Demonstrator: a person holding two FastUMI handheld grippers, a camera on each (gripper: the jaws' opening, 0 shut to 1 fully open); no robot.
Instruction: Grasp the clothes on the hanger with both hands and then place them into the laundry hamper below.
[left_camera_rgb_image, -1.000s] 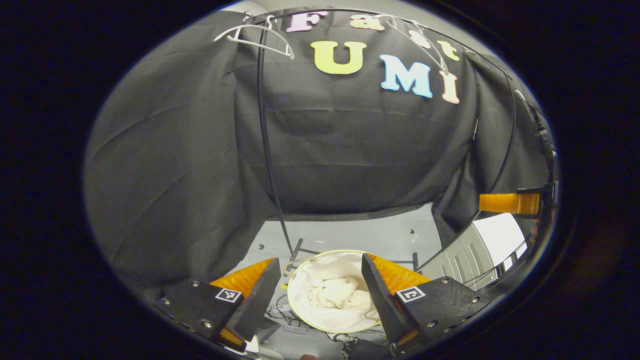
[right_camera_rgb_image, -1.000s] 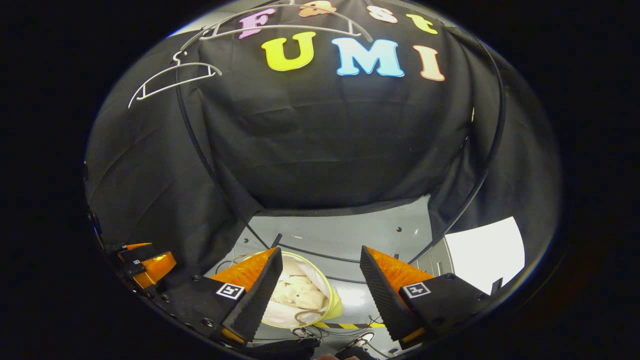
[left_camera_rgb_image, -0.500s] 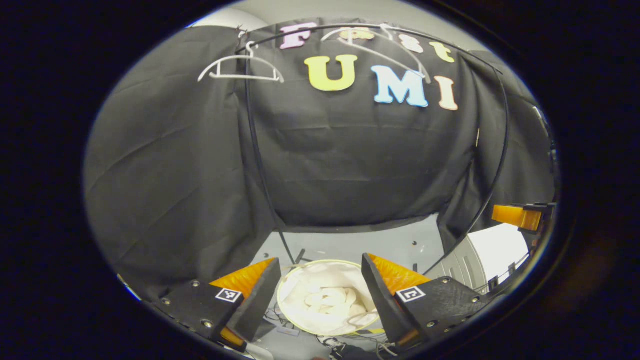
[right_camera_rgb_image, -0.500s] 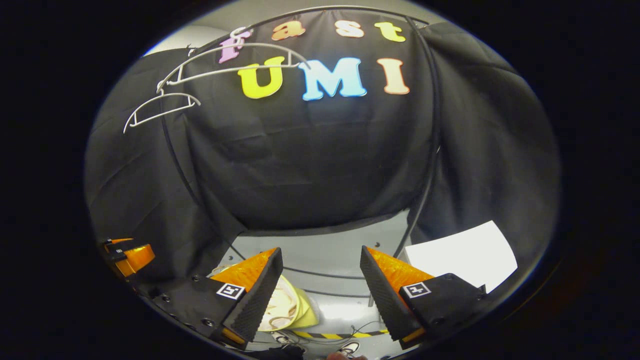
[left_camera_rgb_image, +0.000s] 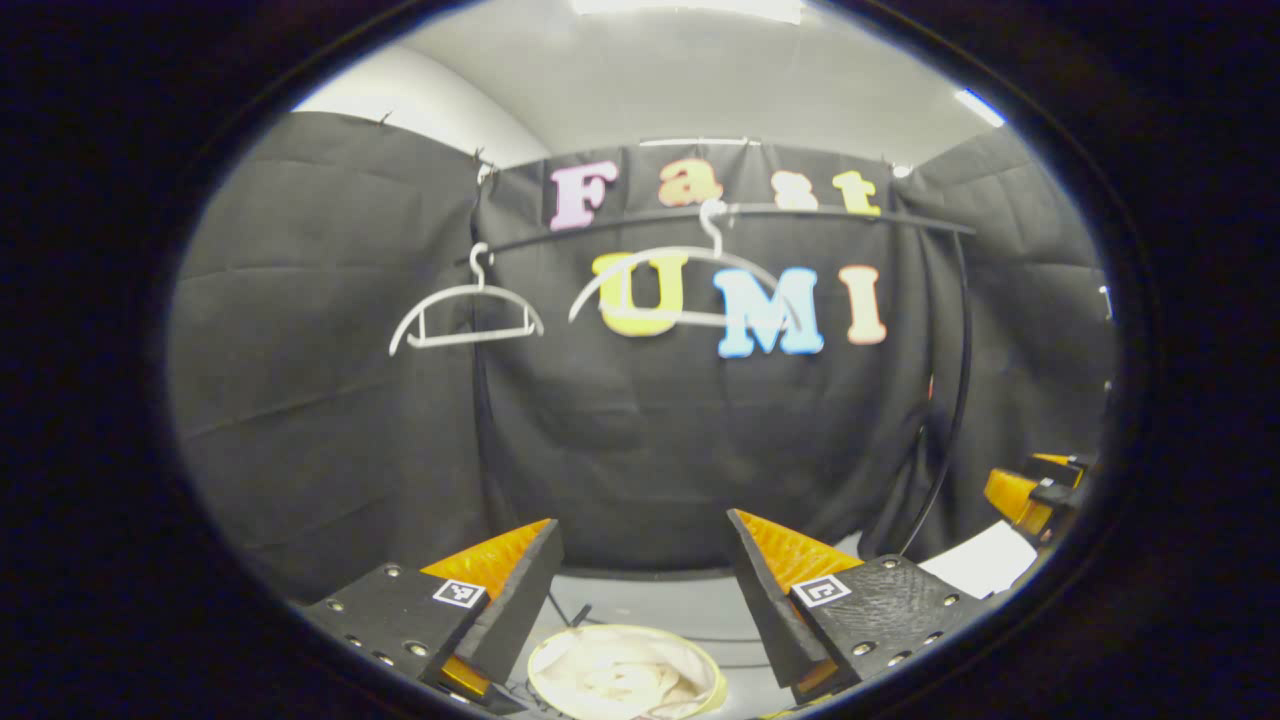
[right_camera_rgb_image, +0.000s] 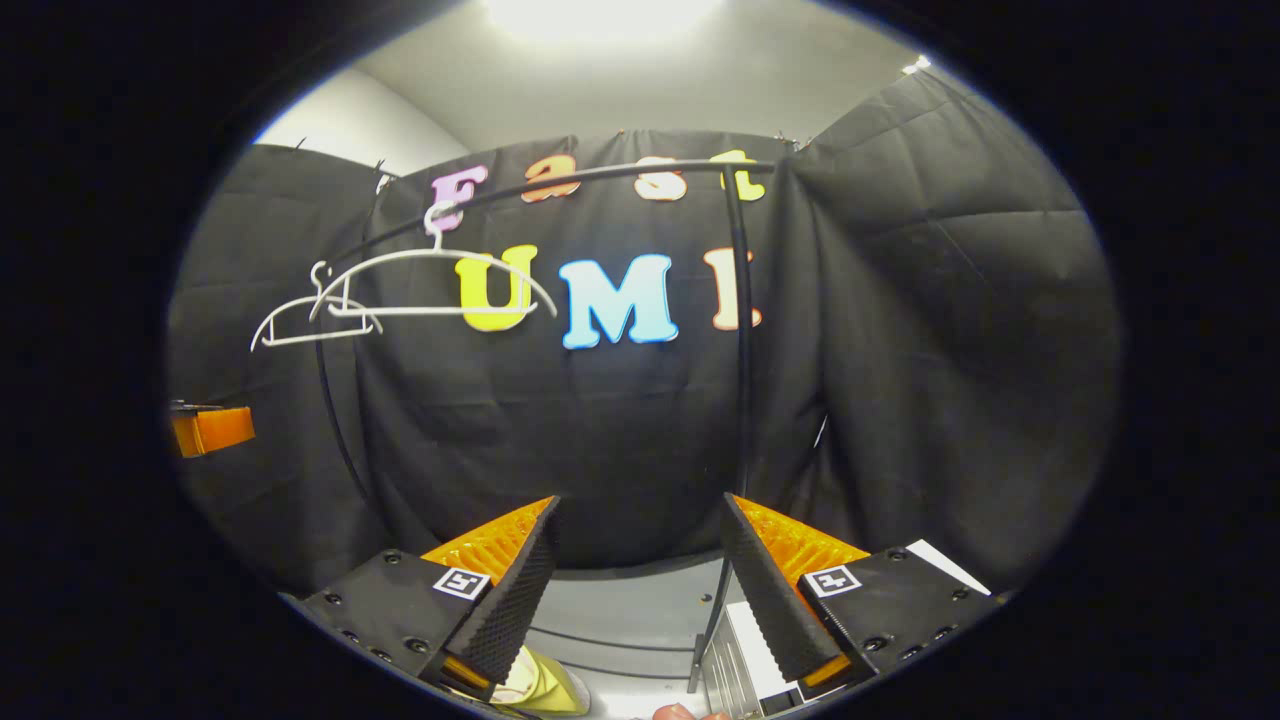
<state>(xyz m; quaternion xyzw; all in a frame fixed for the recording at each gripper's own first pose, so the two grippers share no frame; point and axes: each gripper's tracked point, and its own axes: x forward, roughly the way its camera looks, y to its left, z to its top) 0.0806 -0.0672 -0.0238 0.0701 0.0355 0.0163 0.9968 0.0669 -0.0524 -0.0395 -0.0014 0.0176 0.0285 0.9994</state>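
The round laundry hamper with a yellow-green rim sits on the floor at the bottom of the left gripper view. Cream clothes lie crumpled inside it. My left gripper is open and holds nothing, well above the hamper. Two bare white hangers hang on the black rail. In the right gripper view my right gripper is open with nothing between its fingers. A bit of the hamper peeks out behind its left finger. The same hangers hang at upper left.
The black rail frame's upright stands just behind my right gripper. A white drawer unit is on the grey floor by that post. The right gripper shows at the right edge of the left gripper view, the left gripper at the left edge of the right gripper view.
Both views have swung upward: the hamper slid to the bottom edge and the hangers and ceiling came into the middle. Both grippers stayed open with nothing in them.
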